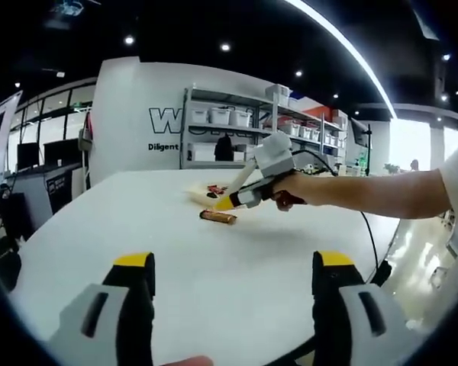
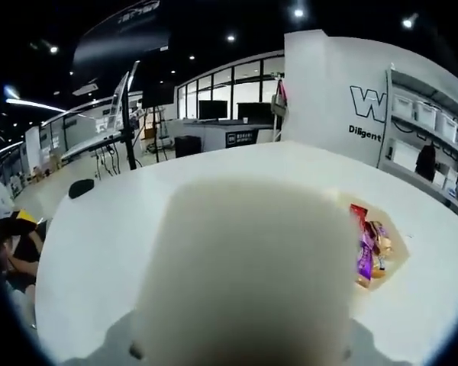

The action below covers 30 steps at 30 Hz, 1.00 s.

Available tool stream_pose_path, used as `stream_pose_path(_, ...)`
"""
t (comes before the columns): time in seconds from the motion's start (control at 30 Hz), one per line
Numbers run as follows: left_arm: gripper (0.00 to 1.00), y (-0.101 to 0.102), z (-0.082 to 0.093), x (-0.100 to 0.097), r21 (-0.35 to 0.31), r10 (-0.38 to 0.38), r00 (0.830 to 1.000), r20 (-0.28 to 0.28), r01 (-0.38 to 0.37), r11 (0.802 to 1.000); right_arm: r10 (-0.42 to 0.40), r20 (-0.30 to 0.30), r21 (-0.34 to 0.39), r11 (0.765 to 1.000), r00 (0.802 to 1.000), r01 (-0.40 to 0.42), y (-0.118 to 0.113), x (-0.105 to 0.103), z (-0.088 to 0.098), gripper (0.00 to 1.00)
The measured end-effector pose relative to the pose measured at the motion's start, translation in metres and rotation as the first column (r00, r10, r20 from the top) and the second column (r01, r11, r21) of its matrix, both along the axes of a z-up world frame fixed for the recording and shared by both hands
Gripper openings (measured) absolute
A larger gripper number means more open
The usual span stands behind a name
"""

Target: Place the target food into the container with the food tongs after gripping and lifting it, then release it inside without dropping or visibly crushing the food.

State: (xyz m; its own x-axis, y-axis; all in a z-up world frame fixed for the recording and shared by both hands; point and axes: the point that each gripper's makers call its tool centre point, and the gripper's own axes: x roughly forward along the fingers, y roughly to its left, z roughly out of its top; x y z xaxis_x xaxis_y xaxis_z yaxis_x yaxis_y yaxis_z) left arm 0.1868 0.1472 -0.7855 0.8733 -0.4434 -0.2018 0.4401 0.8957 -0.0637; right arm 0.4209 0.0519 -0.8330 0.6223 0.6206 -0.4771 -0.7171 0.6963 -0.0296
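Nearest to us, the left gripper (image 1: 234, 284) holds its fingers (image 1: 132, 288) wide apart over the white table (image 1: 137, 229), grasping nothing. Far ahead, the brown food bar (image 1: 217, 217) lies just under the right gripper (image 1: 227, 203); whether its fingers are clenched we cannot tell. A container (image 2: 382, 252) with colourful snacks sits beyond.

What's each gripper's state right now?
Left gripper: open, fingers wide apart, holding nothing, above the white table.
Right gripper: cannot tell; a pale object blocks its own camera.
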Motion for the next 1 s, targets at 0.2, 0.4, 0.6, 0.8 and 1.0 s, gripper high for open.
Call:
stream_pose_path(0.2,0.83,0.002,-0.001,0.0,0.006,0.007,1.0,-0.005,-0.007,1.0,0.01,0.0,-0.005,1.0,1.0,-0.01,-0.001,0.001,-0.003,0.21)
stream_pose_path(0.4,0.83,0.002,-0.002,0.0,0.013,0.007,1.0,-0.008,-0.007,1.0,0.015,0.007,-0.006,1.0,1.0,-0.015,0.001,0.003,-0.004,0.22)
stream_pose_path(0.6,0.83,0.003,-0.004,-0.001,0.015,0.012,1.0,-0.015,-0.012,1.0,0.03,0.01,-0.027,0.999,1.0,-0.03,0.007,0.004,-0.01,0.22)
stream_pose_path(0.8,0.83,0.007,-0.004,0.0,0.014,0.018,1.0,-0.015,-0.018,1.0,0.028,0.001,-0.048,0.998,1.0,-0.028,0.005,0.009,-0.017,0.23)
stream_pose_path(1.0,0.82,0.008,-0.004,0.0,0.013,0.019,1.0,-0.016,-0.019,1.0,0.039,-0.01,-0.077,0.996,0.999,-0.04,0.007,0.006,-0.024,0.22)
